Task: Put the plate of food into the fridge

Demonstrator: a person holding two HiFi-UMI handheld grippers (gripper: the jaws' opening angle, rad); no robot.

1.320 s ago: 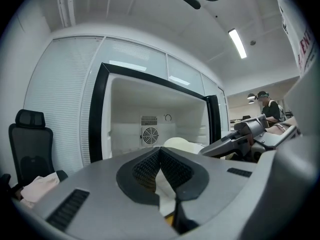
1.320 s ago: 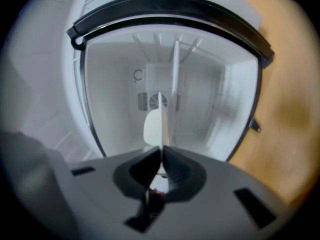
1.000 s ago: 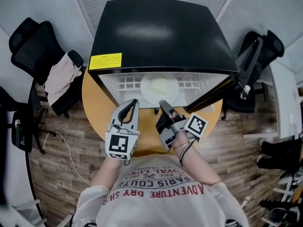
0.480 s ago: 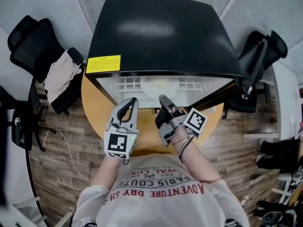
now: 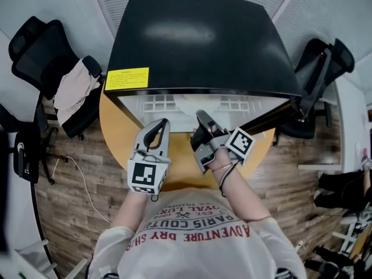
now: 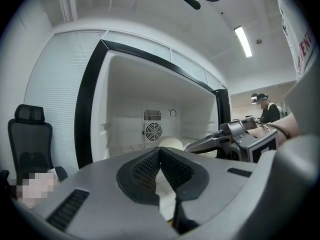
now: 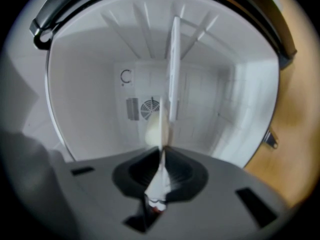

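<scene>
The black mini fridge (image 5: 197, 39) stands open on a round wooden table (image 5: 116, 127), its white inside facing me. My right gripper (image 5: 202, 116) is shut on the near rim of the white plate (image 7: 161, 149), which reaches into the fridge with a pale lump of food (image 7: 152, 126) on it. In the head view the plate (image 5: 195, 105) is mostly hidden under the fridge top. My left gripper (image 5: 164, 122) hovers just left of it at the fridge mouth, shut and holding nothing. The left gripper view shows the food (image 6: 170, 143) and the right gripper (image 6: 230, 139) inside the opening.
The fridge door (image 5: 273, 118) swings open to the right. A wire shelf (image 5: 160, 102) and a rear fan (image 6: 153, 131) are inside. Black office chairs stand at the left (image 5: 40, 57), draped with a cloth (image 5: 72, 92), and at the right (image 5: 317, 63). A person stands far right (image 6: 267, 109).
The right gripper has pushed the plate further into the fridge, so less of it shows under the fridge top. The left gripper has hardly moved.
</scene>
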